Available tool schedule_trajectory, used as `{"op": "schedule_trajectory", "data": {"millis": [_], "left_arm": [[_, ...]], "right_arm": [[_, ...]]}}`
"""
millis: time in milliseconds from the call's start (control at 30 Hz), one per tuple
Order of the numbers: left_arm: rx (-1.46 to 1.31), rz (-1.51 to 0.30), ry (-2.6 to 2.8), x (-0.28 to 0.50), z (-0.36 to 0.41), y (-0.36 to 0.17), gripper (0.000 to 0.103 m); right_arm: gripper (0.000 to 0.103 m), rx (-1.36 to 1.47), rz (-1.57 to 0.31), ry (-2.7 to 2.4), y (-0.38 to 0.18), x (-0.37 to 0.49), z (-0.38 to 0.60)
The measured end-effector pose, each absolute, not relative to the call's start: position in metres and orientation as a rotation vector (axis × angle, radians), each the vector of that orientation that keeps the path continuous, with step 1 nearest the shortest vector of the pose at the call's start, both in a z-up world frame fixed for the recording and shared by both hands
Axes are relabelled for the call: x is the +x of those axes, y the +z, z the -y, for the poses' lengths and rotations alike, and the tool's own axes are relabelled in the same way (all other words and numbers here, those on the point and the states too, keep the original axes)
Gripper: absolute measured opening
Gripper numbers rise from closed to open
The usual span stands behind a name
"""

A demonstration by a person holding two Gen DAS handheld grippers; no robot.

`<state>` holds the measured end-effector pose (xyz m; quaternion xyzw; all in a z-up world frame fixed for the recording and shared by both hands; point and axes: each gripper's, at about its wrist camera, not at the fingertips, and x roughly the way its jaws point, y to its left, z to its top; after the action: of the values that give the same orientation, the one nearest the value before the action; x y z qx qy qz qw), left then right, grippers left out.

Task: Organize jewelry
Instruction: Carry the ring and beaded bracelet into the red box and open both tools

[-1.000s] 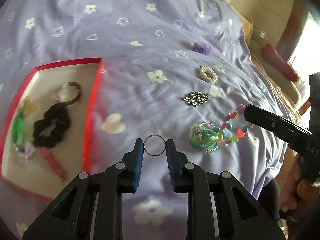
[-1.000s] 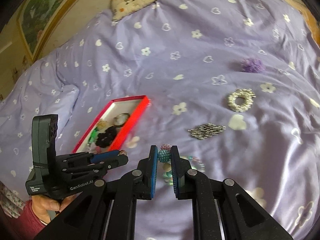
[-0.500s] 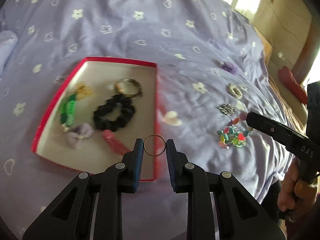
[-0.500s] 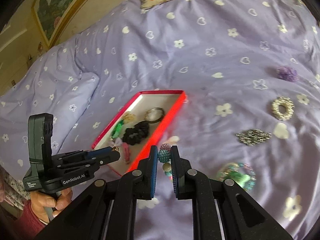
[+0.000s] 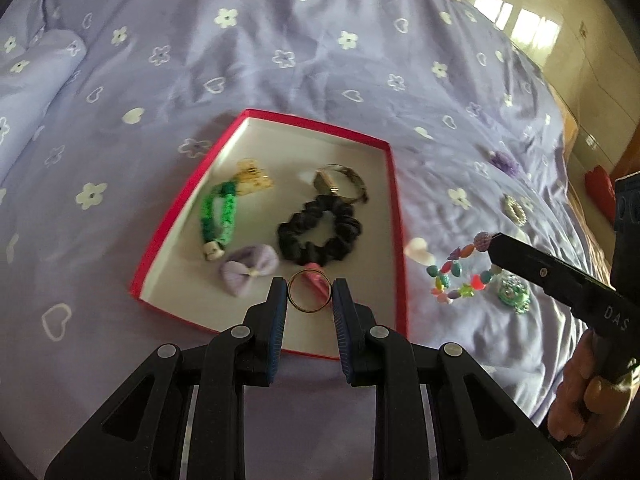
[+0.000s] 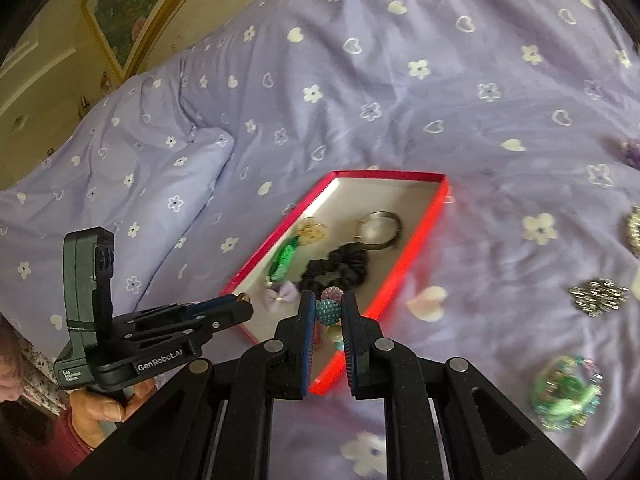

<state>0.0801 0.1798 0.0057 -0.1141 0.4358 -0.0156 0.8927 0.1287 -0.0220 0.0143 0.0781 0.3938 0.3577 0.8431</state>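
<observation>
My left gripper is shut on a thin gold ring and holds it over the near edge of the red-rimmed white box. The box holds a black scrunchie, a green braided band, a lilac bow, a watch and a yellow clip. My right gripper is shut on a colourful beaded bracelet, which hangs in the air to the right of the box in the left wrist view.
On the purple bedspread to the right of the box lie a green bead bundle, a silver brooch, a pearl ring and a purple flower. A pillow lies at the left.
Both grippers have moved left toward the box. The ring is now over the box's near edge and the bracelet is lifted off the bedspread, closer to the box.
</observation>
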Motion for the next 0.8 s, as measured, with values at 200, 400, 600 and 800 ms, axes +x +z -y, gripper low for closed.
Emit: {"op": "schedule_trajectory", "data": {"millis": [200, 400, 600, 800], "left_arm": [[-0.253, -0.912, -0.004, 0.084, -0.197, -0.002, 0.021], [-0.266, -0.917, 0.012, 0.091, -0.209, -0.007, 0.021], [-0.270, -0.924, 0.026, 0.102, -0.217, -0.014, 0.021], [-0.264, -0.944, 0.041, 0.121, -0.221, -0.027, 0.021]], "right_arm": [[0.012, 0.159, -0.850, 0.790, 0.005, 0.137, -0.008], [0.013, 0.159, -0.873, 0.812, -0.005, 0.147, -0.028], [0.013, 0.159, -0.890, 0.834, -0.013, 0.161, -0.046], [0.012, 0.147, -0.905, 0.810, -0.027, 0.185, -0.056]]}}
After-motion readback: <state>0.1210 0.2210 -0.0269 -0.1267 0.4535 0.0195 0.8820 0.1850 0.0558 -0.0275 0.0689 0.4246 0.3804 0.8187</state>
